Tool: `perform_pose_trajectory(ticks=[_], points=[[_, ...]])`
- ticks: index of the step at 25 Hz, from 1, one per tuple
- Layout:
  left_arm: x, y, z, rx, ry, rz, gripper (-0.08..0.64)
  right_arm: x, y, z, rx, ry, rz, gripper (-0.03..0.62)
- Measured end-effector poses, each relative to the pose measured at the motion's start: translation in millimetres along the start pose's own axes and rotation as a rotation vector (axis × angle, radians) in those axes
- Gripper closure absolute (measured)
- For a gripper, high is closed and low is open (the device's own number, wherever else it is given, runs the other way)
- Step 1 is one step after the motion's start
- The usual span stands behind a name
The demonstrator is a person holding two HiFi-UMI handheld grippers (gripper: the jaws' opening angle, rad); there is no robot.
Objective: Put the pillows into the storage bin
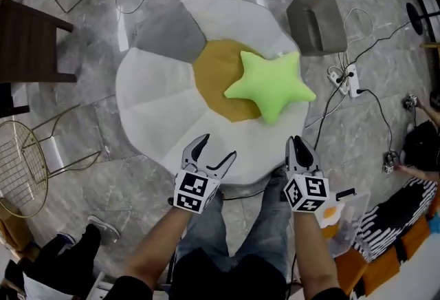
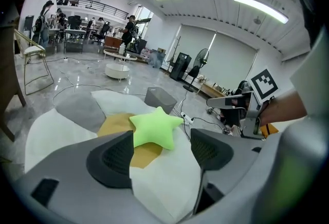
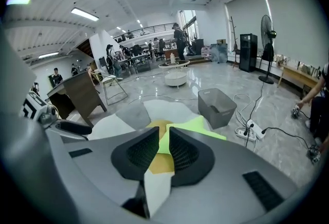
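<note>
1. While both claws hang over the near edge of the mat, neither holds anything. The left claw [image 1: 216, 147] stands wide open and empty. The right claw [image 1: 297, 142] has its jaws drawn almost together, with only a slit between them.
2. Beneath them a flower-shaped mat with white and grey petals and a mustard centre [image 1: 158, 106] lies on the grey marble floor [image 1: 89, 161].
3. Further on, the lime-green star-shaped plush pillow [image 1: 271, 84] rests on the mat's centre and right petals, well apart from both claws.
4. Farthest, the grey plastic storage bin [image 1: 315, 22] stands on the floor near the pillow.
5. Judged step: the approach to the pillow. The next move calls for a forward reach, the right claw opened, and a pinch on the soft star.
</note>
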State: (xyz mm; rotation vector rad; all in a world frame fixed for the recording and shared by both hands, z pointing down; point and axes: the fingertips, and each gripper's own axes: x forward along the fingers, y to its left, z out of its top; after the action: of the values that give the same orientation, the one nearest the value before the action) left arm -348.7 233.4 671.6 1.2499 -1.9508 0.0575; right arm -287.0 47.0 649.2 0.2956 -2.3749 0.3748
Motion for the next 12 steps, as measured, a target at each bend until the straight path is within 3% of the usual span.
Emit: perform_pose_trajectory(ticks=[4,7,12], points=[[39.0,-11.6,-1.5,-0.05,0.017,0.029,0.196,25.0,-47.5,1.5,-0.037,0.032,0.017,0.508],[71.1,-21.7,-7.0,-0.066,0.044,0.06,0.196,46.2,-82.1,1.5,-0.127,0.069,0.06,0.494],[122.7,-38.1,-23.8,-0.174,0.084,0.14,0.195,88.8,-148.2,-17.8,-0.269,0.187,0.156,0.414]])
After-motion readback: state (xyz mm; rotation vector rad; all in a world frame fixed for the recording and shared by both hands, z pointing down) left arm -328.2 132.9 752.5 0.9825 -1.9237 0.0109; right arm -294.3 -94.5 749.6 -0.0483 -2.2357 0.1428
